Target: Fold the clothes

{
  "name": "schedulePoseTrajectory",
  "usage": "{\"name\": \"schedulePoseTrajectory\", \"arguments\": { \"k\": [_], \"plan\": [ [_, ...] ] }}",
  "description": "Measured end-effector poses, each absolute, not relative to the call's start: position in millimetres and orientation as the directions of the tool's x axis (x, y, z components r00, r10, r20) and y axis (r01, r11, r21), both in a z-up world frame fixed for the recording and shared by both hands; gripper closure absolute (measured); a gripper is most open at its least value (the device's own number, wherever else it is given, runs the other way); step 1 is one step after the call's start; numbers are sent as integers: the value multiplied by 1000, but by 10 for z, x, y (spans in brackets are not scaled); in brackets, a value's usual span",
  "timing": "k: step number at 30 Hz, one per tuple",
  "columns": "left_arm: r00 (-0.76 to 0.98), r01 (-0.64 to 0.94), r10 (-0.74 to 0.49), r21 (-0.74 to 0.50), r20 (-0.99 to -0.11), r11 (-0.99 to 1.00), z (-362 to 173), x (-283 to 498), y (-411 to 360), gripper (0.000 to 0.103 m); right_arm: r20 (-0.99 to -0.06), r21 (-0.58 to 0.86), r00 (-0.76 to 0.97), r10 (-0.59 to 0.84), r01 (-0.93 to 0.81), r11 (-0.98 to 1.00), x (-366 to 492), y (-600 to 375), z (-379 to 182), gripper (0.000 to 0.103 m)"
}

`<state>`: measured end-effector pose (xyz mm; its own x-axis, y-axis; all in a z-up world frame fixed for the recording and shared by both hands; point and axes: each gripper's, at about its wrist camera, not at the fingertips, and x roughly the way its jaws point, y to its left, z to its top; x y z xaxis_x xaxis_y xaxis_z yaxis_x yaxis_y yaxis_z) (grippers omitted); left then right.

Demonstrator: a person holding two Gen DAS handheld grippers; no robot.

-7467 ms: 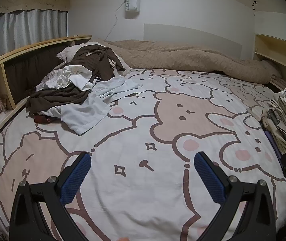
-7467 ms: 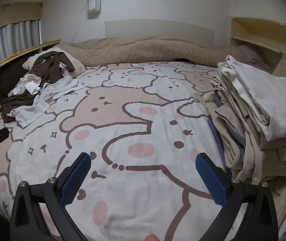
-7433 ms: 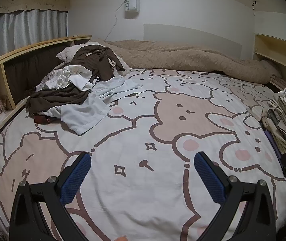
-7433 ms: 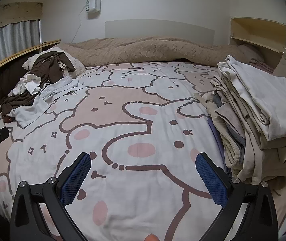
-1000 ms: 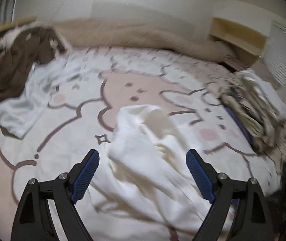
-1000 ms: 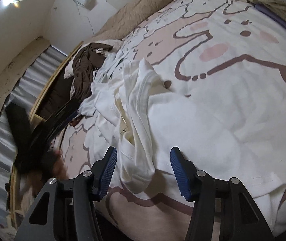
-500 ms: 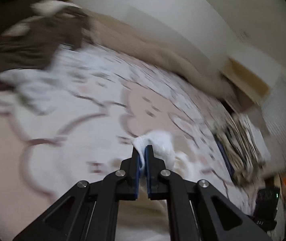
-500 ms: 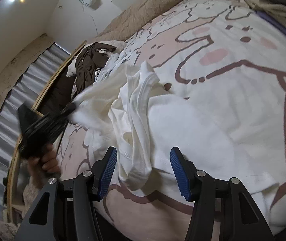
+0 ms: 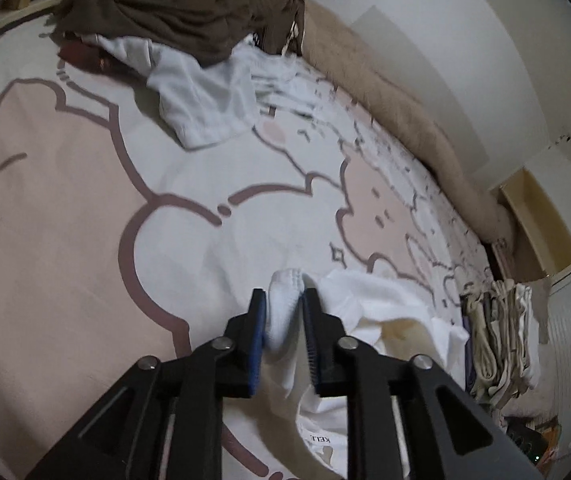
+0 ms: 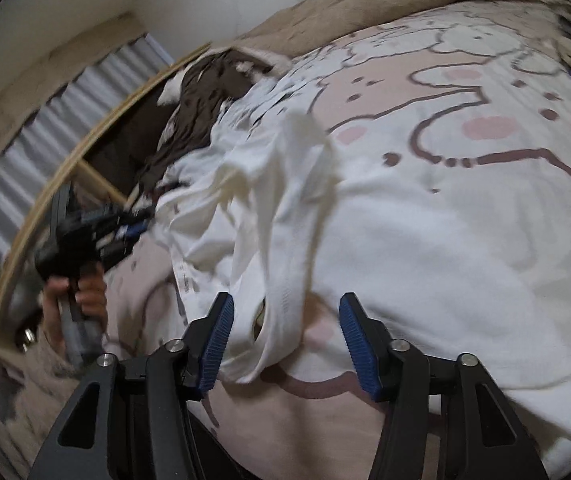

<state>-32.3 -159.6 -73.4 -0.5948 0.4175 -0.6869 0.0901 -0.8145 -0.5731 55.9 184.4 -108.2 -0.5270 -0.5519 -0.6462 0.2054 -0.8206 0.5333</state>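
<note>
On the bear-print bedspread (image 9: 85, 208), left tongs (image 9: 283, 312) loosening around the white shirt (image 10: 277, 208), right tongs (image 10: 285, 344) apart, narrowing.

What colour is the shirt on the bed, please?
White shirt, clearest in the right wrist view.

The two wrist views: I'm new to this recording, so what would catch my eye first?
A crumpled white garment lies mid-bed on the bear-print sheet. The left gripper pinches a bunched corner of it, while the right gripper, open, straddles another fold. A brown clothes heap sits at the far edge.
</note>
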Motion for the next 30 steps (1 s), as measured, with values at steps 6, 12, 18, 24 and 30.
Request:
{"name": "schedulePoseTrajectory", "arguments": {
  "k": [6,12,18,24,30],
  "plan": [
    [-566,124,421,-578,-709,-806,-848,-389,-1667,72,-693,552,-430,-579,199,-810,280,1650,-1344,92],
    [-559,116,423,-573,-713,-811,-865,-398,-1661,72,-469,735,-487,-737,246,-631,369,1828,-759,98],
    [-547,66,426,-544,-721,-837,-831,-408,-1523,72,-210,817,-550,-808,355,-454,444,2187,-231,98],
    [-521,52,447,-550,-727,-833,-877,-432,-1473,68,-247,864,-414,-876,315,-392,349,2019,-800,97],
    [-496,81,445,-551,-745,-831,-962,-490,-1501,59,-434,790,-300,-849,325,-519,418,1666,-1063,68]
  ]
}}
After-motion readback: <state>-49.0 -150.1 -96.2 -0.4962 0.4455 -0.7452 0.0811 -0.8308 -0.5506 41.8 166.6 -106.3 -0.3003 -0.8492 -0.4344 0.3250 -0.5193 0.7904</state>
